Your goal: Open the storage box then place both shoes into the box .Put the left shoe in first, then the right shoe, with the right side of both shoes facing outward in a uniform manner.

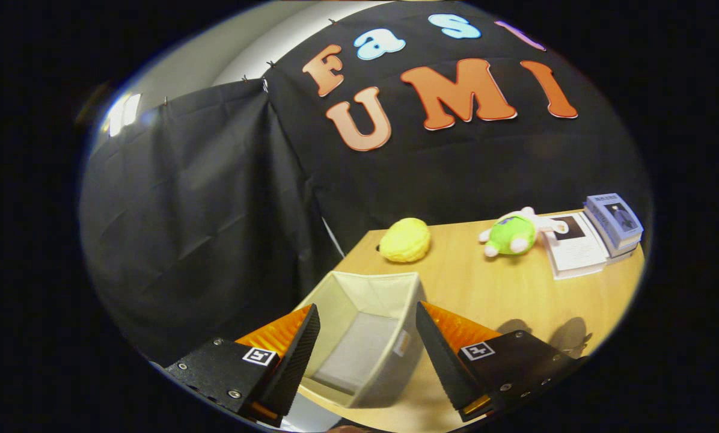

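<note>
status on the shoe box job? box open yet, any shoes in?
Done: the storage box sits open on the wooden table, with no lid on it. In hand: nothing; the gripper is open, fingers spread over the box, touching nothing. Left: both shoes, left first then right; what shows of the box's inside is bare. Beyond it lie a yellow toy, a green plush and books.

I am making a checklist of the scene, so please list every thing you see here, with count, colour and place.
open fabric storage box: one, beige with grey floor, no shoes visible inside, between and just ahead of the fingers
round knobbly toy: one, yellow, beyond the box
plush toy: one, green and white, beside the booklet
open booklet: one, white, beyond the right finger
book stack: one, blue-grey, beside the booklet
wooden table: one, light brown
gripper: one, fingers open, holding nothing
</note>
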`<state>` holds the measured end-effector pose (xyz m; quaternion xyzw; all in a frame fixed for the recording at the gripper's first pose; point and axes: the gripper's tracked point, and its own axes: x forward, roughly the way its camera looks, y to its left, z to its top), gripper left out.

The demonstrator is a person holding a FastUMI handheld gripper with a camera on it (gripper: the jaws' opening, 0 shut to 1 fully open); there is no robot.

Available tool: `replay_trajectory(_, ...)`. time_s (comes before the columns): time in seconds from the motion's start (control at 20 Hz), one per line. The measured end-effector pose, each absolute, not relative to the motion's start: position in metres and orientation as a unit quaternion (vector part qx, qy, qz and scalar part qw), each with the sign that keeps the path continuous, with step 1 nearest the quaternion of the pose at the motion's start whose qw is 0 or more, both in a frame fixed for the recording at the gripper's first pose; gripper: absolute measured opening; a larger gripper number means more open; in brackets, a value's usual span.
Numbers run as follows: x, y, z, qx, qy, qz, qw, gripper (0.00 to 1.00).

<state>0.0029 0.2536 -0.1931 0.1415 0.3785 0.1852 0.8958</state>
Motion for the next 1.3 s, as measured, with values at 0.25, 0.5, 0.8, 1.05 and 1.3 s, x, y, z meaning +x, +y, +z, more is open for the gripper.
replay_trajectory(0.25,-0.015,0.173,-0.23,0.07,0.403,0.12,0.905,0.96)
replay_trajectory(0.5,-0.031,0.145,-0.262,0.057,0.432,0.098,0.895,0.91)
replay_trajectory(0.8,-0.063,0.119,-0.337,0.059,0.509,0.06,0.856,0.7)
replay_trajectory(1.05,-0.071,0.106,-0.36,0.066,0.548,0.035,0.833,0.49)
replay_trajectory(1.3,-0.084,0.111,-0.385,0.082,0.59,0.025,0.803,0.38)
